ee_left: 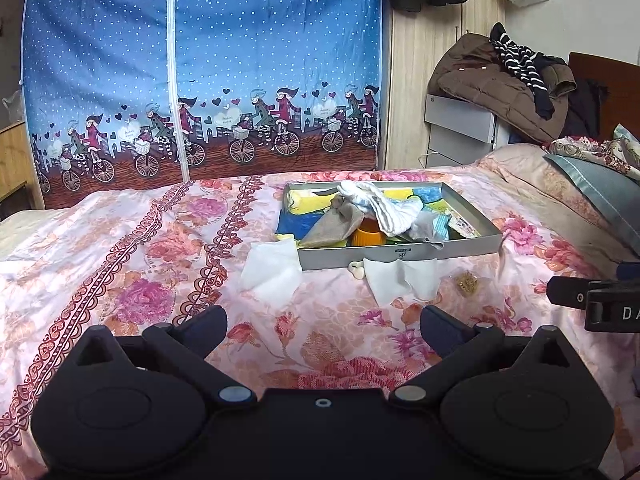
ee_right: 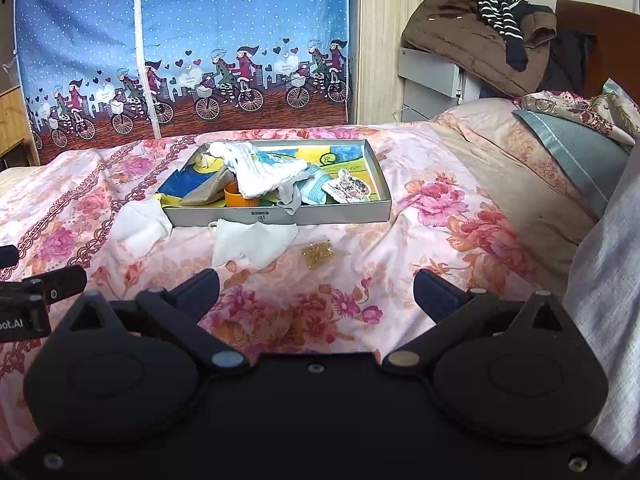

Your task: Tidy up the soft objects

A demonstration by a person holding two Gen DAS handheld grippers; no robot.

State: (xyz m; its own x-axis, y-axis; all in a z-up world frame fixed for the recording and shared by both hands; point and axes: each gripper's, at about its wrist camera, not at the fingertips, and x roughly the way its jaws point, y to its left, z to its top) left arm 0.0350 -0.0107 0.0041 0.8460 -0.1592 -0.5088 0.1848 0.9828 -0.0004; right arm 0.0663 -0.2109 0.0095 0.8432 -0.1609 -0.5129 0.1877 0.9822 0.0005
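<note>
Pink floral bedspread (ee_left: 320, 344) fills most of both views, and sitting on it around the middle of each frame is a shallow grey cardboard box tray (ee_left: 400, 258) stuffed with soft stuff: a crumpled white quilted cloth (ee_left: 384, 204) draped on top, a beige drawstring pouch (ee_left: 332, 226) at the left side, an orange round cup (ee_left: 370, 237) near the front wall, plus a pale grey cloth (ee_left: 426, 230) hanging over the front edge. In the right wrist view you can also see a flat printed sticker-like card (ee_right: 347, 191) lying toward the right end of the tray. Just outside the tray, two white cloth squares lie on the bedspread: one (ee_left: 272, 270) by the tray's left front corner, the other (ee_left: 402, 282) touching the front wall. A small yellowish beaded bit (ee_left: 467, 283) sits right of that second cloth. Both black hand-held grippers hover low in frame, well short of the tray: the left gripper (ee_left: 324, 326) has its fingers spread wide with nothing between them, same deal for the right gripper (ee_right: 316, 290). Behind the bed, a blue polka-dot fabric wardrobe with cyclists printed on it (ee_left: 200, 80) takes the upper left, and a brown puffy jacket (ee_left: 492, 84) is heaped on a white cabinet at upper right.
</note>
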